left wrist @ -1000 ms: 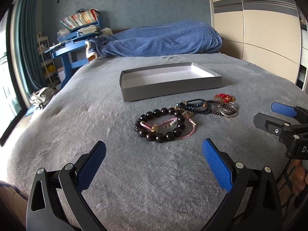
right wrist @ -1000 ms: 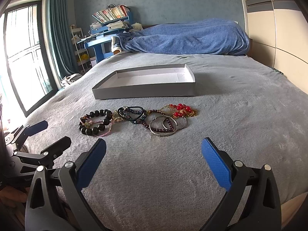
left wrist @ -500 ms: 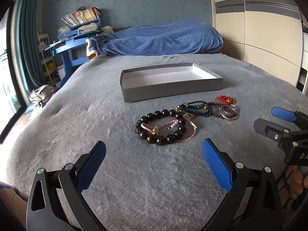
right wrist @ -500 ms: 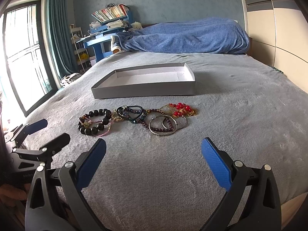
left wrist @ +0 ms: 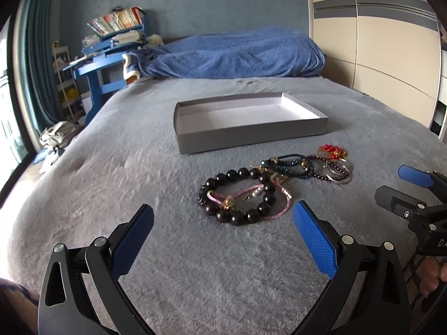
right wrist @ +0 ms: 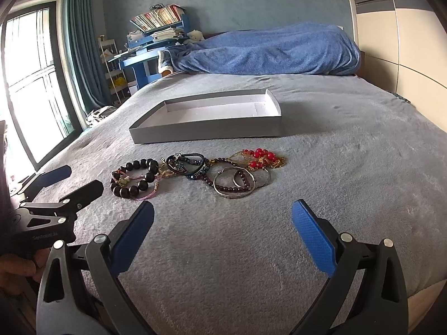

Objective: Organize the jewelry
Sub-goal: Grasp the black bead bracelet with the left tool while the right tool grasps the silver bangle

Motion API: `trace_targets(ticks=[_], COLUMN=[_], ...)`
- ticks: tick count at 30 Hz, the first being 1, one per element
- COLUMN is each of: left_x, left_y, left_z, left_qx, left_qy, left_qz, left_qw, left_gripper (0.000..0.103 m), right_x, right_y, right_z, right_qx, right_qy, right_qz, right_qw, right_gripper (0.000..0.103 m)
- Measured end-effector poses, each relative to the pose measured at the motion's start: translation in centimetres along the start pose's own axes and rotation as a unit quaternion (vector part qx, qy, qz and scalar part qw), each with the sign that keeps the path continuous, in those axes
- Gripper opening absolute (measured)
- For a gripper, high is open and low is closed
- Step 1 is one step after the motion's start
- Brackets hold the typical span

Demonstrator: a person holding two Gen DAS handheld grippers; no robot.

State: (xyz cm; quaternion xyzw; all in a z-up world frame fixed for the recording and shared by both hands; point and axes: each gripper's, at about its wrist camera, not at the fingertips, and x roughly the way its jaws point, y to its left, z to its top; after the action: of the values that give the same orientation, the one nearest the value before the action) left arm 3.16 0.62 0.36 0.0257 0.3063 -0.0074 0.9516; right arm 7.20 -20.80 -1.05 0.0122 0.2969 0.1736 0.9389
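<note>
A row of jewelry lies on the grey bed cover in front of an empty grey box lid (left wrist: 251,135) (right wrist: 206,129). A black bead bracelet (left wrist: 245,215) (right wrist: 133,189) crossed by a pink cord bracelet (left wrist: 279,214) lies at the left. A dark blue braided bracelet (left wrist: 290,164) (right wrist: 185,164) lies in the middle. Silver bangles (left wrist: 339,174) (right wrist: 233,192) and red beads (left wrist: 331,150) (right wrist: 261,156) lie at the right. My left gripper (left wrist: 223,231) is open and empty just short of the black bracelet. My right gripper (right wrist: 223,230) is open and empty just short of the bangles.
A blue blanket (left wrist: 232,55) (right wrist: 268,53) is heaped at the head of the bed. A blue desk with books (left wrist: 103,53) (right wrist: 151,47) stands at the back left. Wardrobe doors (left wrist: 377,42) line the right side. A window (right wrist: 30,83) is at the left.
Both grippers have moved slightly forward toward the jewelry; the pieces sit a little lower and nearer in both views. Both stay open.
</note>
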Motion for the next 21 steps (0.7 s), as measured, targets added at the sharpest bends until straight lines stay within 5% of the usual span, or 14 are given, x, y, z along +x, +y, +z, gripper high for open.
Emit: trace_targets(ticks=[18,21], left_x=[4.0,5.2], left_y=[3.7,4.6], left_z=[3.6,4.1], left_qx=[-0.030,-0.036], left_qy=[0.037,0.055], left_qz=[-0.023,-0.033], left_qw=[0.9986,0.9973], left_gripper=[0.099,0.089], right_x=[1.6,1.6], right_y=[-1.7,-1.6], right_z=[1.7,1.7], right_qx=[0.020,0.017], right_qy=[0.022,0.024], right_qz=[-0.004,-0.002], right_qw=[1.000,1.000], right_gripper=[0.098,0.098])
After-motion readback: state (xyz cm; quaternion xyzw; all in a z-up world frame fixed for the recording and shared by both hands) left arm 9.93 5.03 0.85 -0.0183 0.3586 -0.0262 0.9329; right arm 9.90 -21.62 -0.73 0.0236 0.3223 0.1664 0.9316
